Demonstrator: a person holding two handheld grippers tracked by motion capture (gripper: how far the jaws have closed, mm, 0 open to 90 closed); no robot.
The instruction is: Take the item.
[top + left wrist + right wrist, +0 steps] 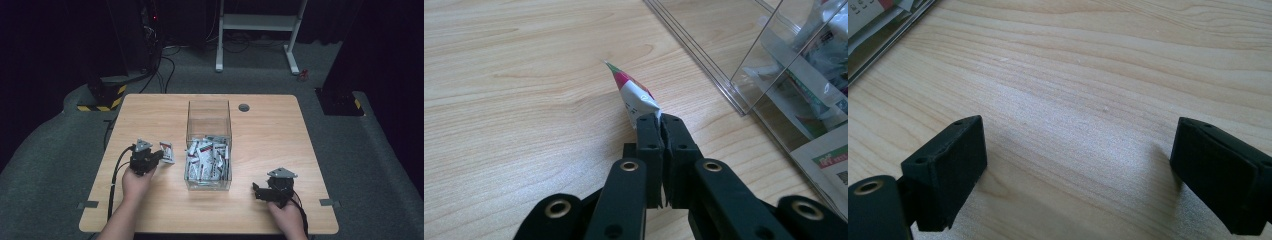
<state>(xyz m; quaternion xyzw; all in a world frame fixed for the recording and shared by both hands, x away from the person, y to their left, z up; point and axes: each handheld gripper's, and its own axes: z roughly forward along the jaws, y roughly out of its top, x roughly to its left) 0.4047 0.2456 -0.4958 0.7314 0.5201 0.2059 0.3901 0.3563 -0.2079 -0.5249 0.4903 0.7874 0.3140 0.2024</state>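
One sachet (636, 97) is clamped in the left gripper (660, 122) on the desk (280, 135) left of the box (208, 112), where many sachets already lie, while the right gripper (1078, 170) is held open and empty.

Table evenly lit, surroundings dark; pictures soft, slightly blurred.

What I can't see well

My left gripper (661, 131) pinches one end of the small packet (633, 97), so that end is hidden between the black jaws, and the words on it are too small for me to read. In the left gripper view the clear box (744, 75) is cut off by the top and right edges, and the packets inside look blurry through its wall. From the high view, those packets (207, 157) are a jumble I can't count. In the right gripper view the right jaw is cut off by the right edge, and a bit of the box (878, 35) peeks in at the top left corner.
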